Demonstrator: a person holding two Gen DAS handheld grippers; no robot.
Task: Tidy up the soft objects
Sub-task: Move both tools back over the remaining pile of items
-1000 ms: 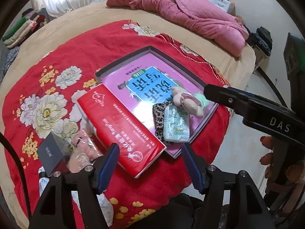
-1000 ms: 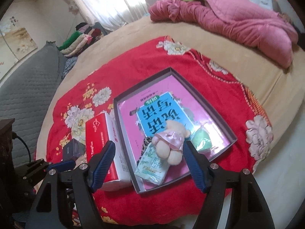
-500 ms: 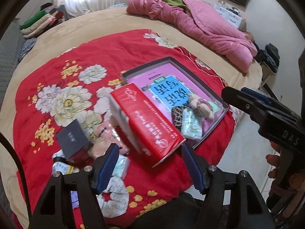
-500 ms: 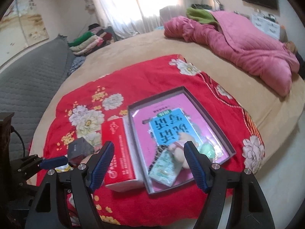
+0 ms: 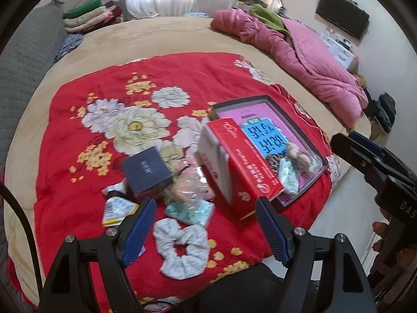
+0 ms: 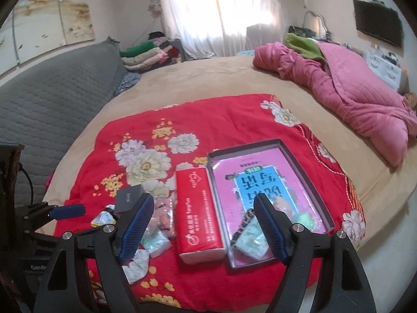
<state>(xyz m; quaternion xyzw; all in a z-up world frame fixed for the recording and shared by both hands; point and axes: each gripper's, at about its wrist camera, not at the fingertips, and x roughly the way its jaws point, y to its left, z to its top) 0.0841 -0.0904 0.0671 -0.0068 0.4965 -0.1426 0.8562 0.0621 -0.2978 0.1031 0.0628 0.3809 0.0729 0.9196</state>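
Note:
On the red floral blanket (image 5: 78, 182) lies a grey tray (image 5: 260, 101) (image 6: 245, 147) holding a pink book, a plush toy (image 5: 297, 154), a leopard-print piece (image 6: 245, 219) and a tissue packet (image 5: 288, 174). A red tissue pack (image 5: 234, 161) (image 6: 198, 208) lies against the tray's left side. Left of it are a white scrunchie (image 5: 182, 245), a teal packet (image 5: 190, 210), a pink bagged item (image 5: 190, 185) and a dark box (image 5: 147, 172). My left gripper (image 5: 206, 224) hangs above the scrunchie, its jaws opening and empty. My right gripper (image 6: 202, 224) hovers above the red pack, its jaws also opening and empty.
A pink quilt (image 6: 351, 86) is bunched at the bed's far right. Folded clothes (image 6: 146, 54) are stacked at the back, and a grey padded headboard (image 6: 52, 83) is on the left. The bed edge and floor (image 5: 346, 208) lie just right of the tray.
Both grippers have drawn back and risen, so more of the bed shows. The loose pile left of the red pack has come into the left wrist view. Both pairs of jaws stand slightly wider.

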